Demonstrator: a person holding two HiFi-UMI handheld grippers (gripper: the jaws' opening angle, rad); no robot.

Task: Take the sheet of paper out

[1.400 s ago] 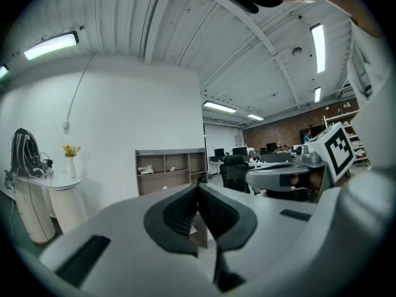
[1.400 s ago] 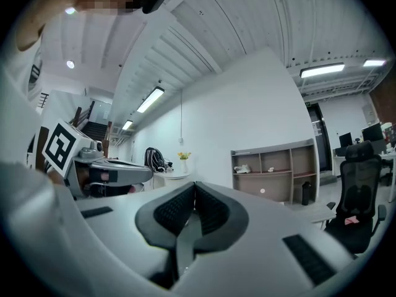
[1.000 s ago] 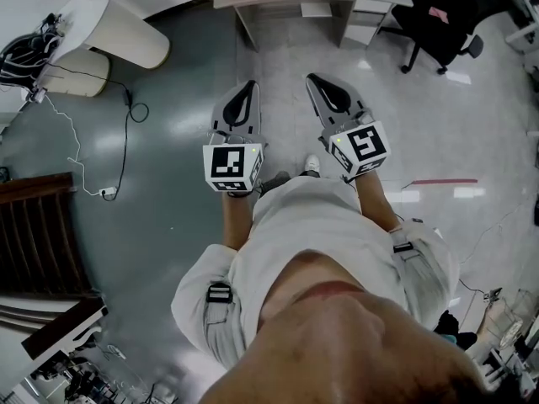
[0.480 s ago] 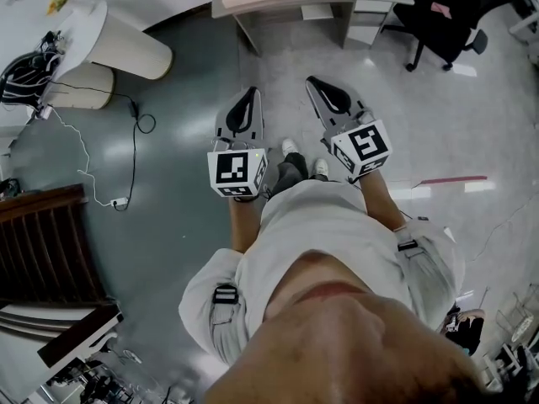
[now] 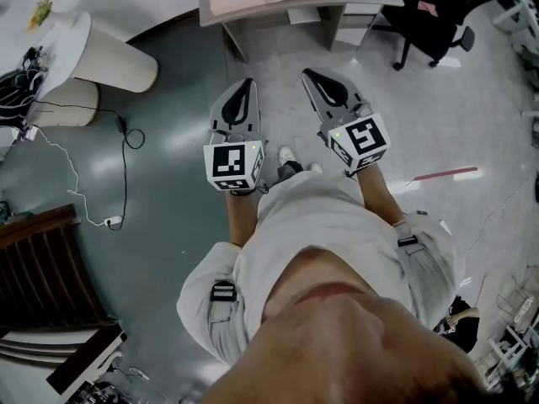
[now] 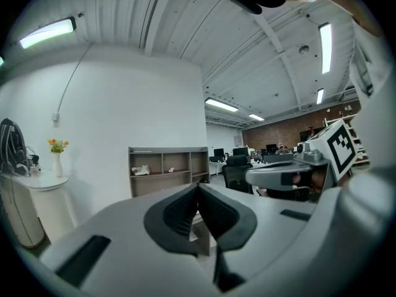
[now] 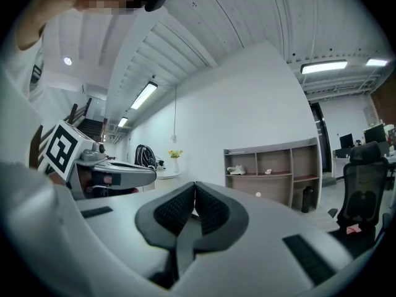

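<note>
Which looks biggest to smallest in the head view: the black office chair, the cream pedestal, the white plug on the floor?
1. black office chair
2. cream pedestal, nearly alike, so that order is unsure
3. white plug, clearly smallest

We hold the left gripper (image 5: 247, 84) and the right gripper (image 5: 308, 75) side by side, close but apart. Straight ahead of both stands the shelf unit (image 5: 269, 2). The office chair (image 5: 429, 19) sits ahead and right of the right gripper. Left of the left gripper stands the round table (image 5: 101, 45), with a vase (image 6: 57, 164) on it. A cable (image 5: 76, 162) lies on the floor (image 5: 160, 225) left of that gripper, and the stairs (image 5: 38, 268) lie left and behind it.
</note>
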